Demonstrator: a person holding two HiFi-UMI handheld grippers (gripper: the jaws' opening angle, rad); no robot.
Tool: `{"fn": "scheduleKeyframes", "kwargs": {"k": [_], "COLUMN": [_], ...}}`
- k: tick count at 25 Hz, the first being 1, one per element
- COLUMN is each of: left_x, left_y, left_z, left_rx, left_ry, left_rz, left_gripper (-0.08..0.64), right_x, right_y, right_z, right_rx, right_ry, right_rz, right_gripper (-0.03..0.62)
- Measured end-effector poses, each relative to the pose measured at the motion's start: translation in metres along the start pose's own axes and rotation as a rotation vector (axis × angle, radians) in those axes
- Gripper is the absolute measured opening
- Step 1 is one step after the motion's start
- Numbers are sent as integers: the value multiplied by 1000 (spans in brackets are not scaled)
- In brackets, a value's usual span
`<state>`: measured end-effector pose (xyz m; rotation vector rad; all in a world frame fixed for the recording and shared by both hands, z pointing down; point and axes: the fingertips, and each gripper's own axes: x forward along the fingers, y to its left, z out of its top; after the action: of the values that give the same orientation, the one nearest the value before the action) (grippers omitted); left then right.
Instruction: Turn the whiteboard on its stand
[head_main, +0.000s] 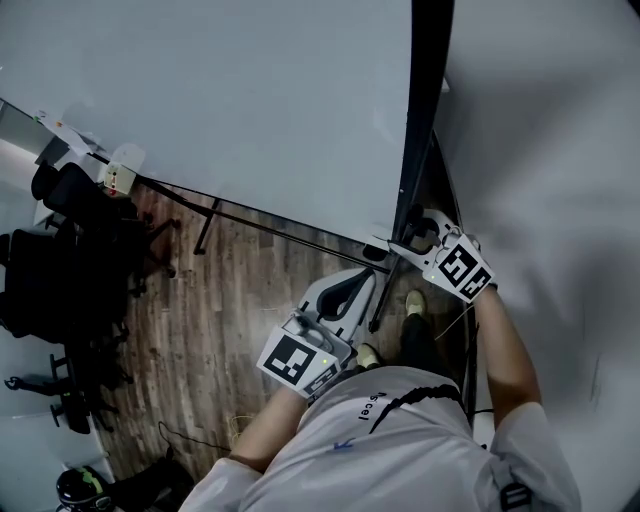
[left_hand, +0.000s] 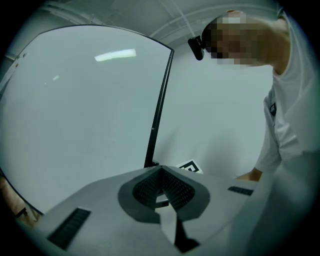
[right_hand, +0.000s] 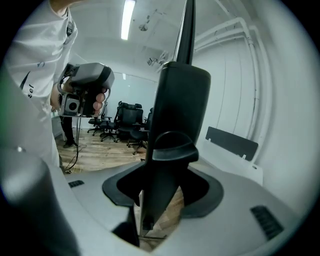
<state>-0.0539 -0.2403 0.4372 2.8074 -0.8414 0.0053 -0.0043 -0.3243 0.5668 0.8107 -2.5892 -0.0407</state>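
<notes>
The whiteboard (head_main: 220, 100) (left_hand: 80, 110) is a large white panel with a black frame edge (head_main: 425, 100) (left_hand: 159, 110). It stands on a black stand whose floor bar (head_main: 260, 225) runs below it. My right gripper (head_main: 412, 232) (right_hand: 162, 175) is at the board's near edge. Its jaws stand wide on either side of the black upright piece (right_hand: 180, 110), and floor shows between that piece and the right pad. My left gripper (head_main: 345, 295) (left_hand: 160, 170) hangs free in front of the body, its pads meeting with nothing between them.
Black office chairs (head_main: 70, 260) (right_hand: 127, 122) crowd the left side on the wooden floor (head_main: 210, 320). A white wall (head_main: 560, 150) is close on the right. A cable (head_main: 190, 440) lies on the floor near the person's feet (head_main: 415, 300).
</notes>
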Motion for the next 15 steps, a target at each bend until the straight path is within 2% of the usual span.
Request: {"fn": "scheduleKeyframes", "kwargs": {"k": [5,10,15], "left_x": [34,65,95], "left_y": [6,-14,-19], "left_z": [3,2,13], "left_rx": [-13,-28,-30], "left_ry": [-5,10,11], "left_rz": [-6,-51,-74], "left_gripper": [0,0,0], "right_x": [-9,-33,-40], "right_y": [-34,-63,-111], "right_z": [-11,-15,-13], "right_rx": [15,50,88], "right_ry": [30,45,55], "right_rz": [-6,-76,-125], "right_gripper": [212,207,195]}}
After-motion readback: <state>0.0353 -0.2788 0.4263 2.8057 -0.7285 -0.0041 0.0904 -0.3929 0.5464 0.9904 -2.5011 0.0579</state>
